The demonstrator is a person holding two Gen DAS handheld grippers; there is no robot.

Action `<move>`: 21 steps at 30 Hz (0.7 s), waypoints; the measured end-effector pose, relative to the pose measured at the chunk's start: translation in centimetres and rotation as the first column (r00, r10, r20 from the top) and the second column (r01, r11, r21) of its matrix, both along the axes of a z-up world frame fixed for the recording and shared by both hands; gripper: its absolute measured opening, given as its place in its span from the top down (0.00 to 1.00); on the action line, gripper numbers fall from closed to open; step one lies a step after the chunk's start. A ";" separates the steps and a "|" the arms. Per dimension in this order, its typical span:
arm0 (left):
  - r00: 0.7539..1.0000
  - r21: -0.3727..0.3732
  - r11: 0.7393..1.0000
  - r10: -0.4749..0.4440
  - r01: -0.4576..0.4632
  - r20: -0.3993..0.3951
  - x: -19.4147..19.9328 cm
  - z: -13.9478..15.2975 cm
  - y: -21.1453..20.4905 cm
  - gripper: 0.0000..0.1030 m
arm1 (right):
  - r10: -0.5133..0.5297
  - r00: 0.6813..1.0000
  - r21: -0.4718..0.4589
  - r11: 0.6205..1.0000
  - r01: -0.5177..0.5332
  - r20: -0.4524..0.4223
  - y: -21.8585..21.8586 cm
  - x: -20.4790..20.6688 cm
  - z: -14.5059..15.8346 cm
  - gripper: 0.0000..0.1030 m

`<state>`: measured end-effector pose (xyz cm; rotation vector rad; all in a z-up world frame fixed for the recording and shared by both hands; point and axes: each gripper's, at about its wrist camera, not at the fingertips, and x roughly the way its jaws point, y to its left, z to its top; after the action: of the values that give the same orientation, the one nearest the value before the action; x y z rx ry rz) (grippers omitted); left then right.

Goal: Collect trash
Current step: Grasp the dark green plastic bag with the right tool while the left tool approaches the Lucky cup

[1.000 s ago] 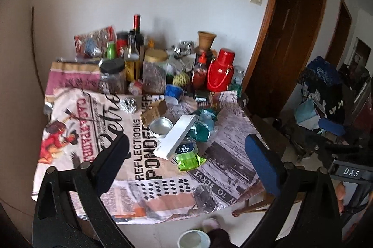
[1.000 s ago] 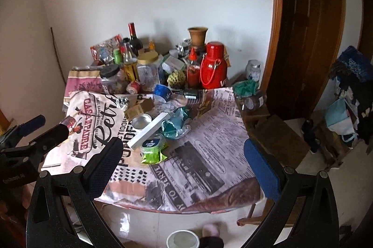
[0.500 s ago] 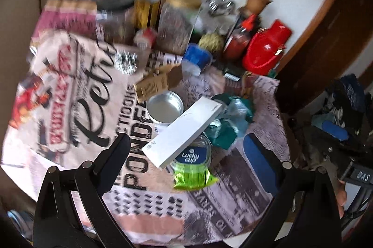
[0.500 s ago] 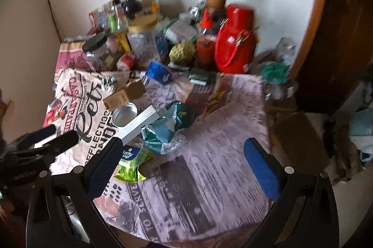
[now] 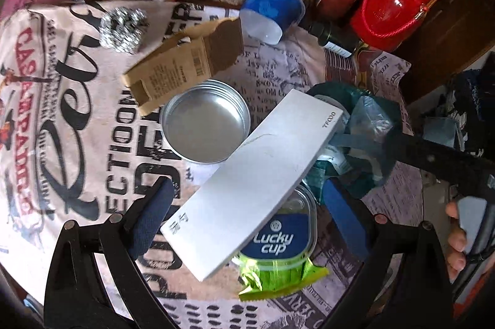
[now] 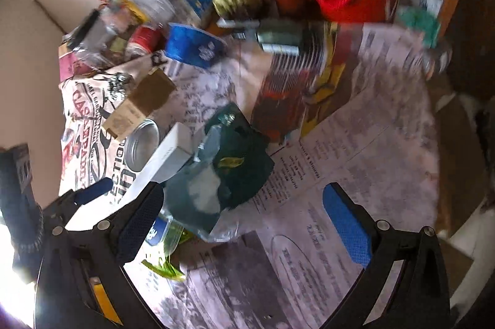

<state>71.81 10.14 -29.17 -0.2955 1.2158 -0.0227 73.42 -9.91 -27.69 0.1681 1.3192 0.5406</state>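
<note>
Now both tools gape — left tool [image 5: 247, 214] over white box [image 5: 256, 174], right tool [image 6: 244, 214] seemingly above green bag [image 6: 229, 171].

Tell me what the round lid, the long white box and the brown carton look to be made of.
Round lid: likely thin metal, brushed silver sheen, threaded rim. Long white box: seemingly matte coated cardboard, sharp folded edges, small print. Brown carton: plain kraft cardboard, dull brown, open creased flap.
</note>
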 end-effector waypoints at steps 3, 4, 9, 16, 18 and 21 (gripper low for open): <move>1.000 -0.054 0.998 0.011 -0.012 -0.013 0.6 -0.8 0.2 0.11 | -0.015 0.997 0.037 0.999 0.018 -0.078 0.2 0.9 -1.6 0.09; 1.000 -0.071 0.997 0.007 -0.008 -0.017 0.7 -1.0 0.3 0.14 | -0.012 0.996 0.042 0.999 0.016 -0.090 0.2 1.1 -1.9 0.15; 1.000 -0.068 0.998 -0.005 0.004 -0.011 1.0 -1.0 0.2 0.30 | 0.005 0.994 0.087 0.996 0.005 -0.113 0.4 1.9 -2.2 0.36; 0.999 -0.030 0.998 -0.049 0.049 0.022 0.7 0.8 -0.4 0.74 | 0.031 0.998 0.086 0.996 -0.026 -0.058 0.7 1.5 -1.0 0.78; 0.998 -0.016 0.999 -0.051 0.051 0.033 0.3 1.4 -0.1 0.83 | 0.031 0.999 0.078 0.997 -0.029 -0.035 1.1 1.3 -0.5 0.88; 0.998 -0.006 0.999 -0.041 0.041 0.049 -0.1 2.5 0.3 0.98 | 0.030 1.000 0.058 0.998 -0.031 0.009 1.0 0.7 0.7 0.88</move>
<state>71.67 10.40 -26.68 -0.2748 1.1731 -0.0694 74.09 -8.88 -27.03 0.1940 1.3009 0.6055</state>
